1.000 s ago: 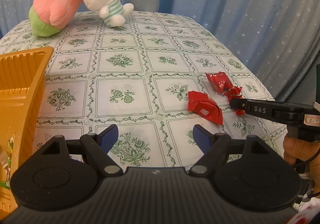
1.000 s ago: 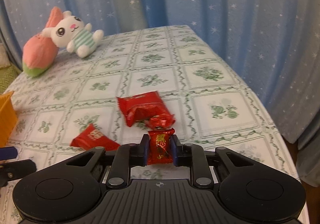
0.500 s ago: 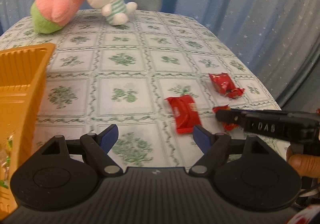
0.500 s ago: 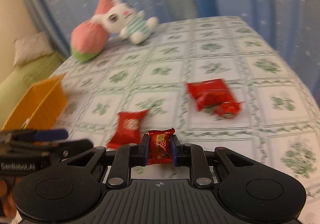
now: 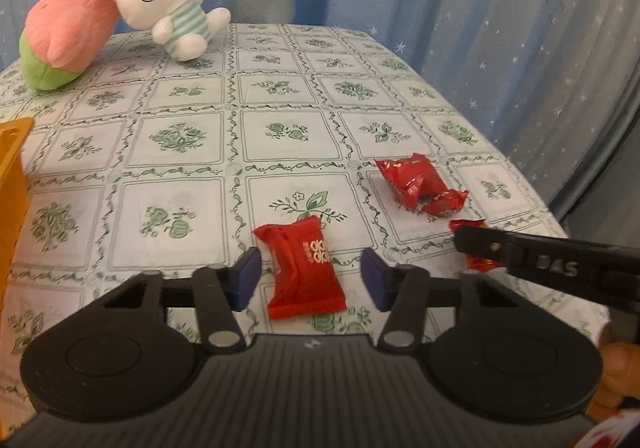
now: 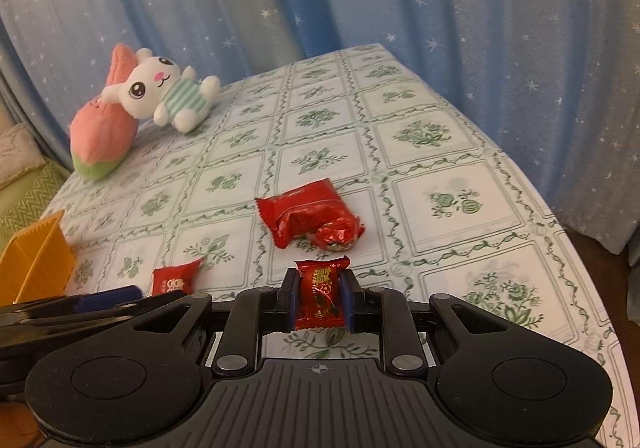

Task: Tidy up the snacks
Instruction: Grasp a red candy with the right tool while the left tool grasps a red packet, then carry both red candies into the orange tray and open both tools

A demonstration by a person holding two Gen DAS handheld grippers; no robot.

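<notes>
My left gripper (image 5: pixel 310 278) is open, its fingers on either side of a flat red snack packet (image 5: pixel 304 268) lying on the tablecloth. My right gripper (image 6: pixel 320 300) is shut on a small red candy (image 6: pixel 321 296), held just above the table. That candy also shows in the left wrist view (image 5: pixel 476 244), behind the right gripper's finger (image 5: pixel 520 252). A larger red packet (image 5: pixel 408 175) with a small red candy (image 5: pixel 444 203) against it lies further right; they also show in the right wrist view (image 6: pixel 308 213). The flat packet also shows in the right wrist view (image 6: pixel 174 280).
An orange plastic basket (image 5: pixel 14 167) stands at the left edge, also in the right wrist view (image 6: pixel 38 260). A pink plush (image 5: pixel 64 31) and a white bunny plush (image 5: pixel 168 19) lie at the table's far side. Blue starred curtains hang behind. The table's right edge (image 5: pixel 532 191) is near.
My left gripper has moved forward and to the right, so the flat red packet now lies between its open fingers. My right gripper, still holding the candy, has swung back to the right.
</notes>
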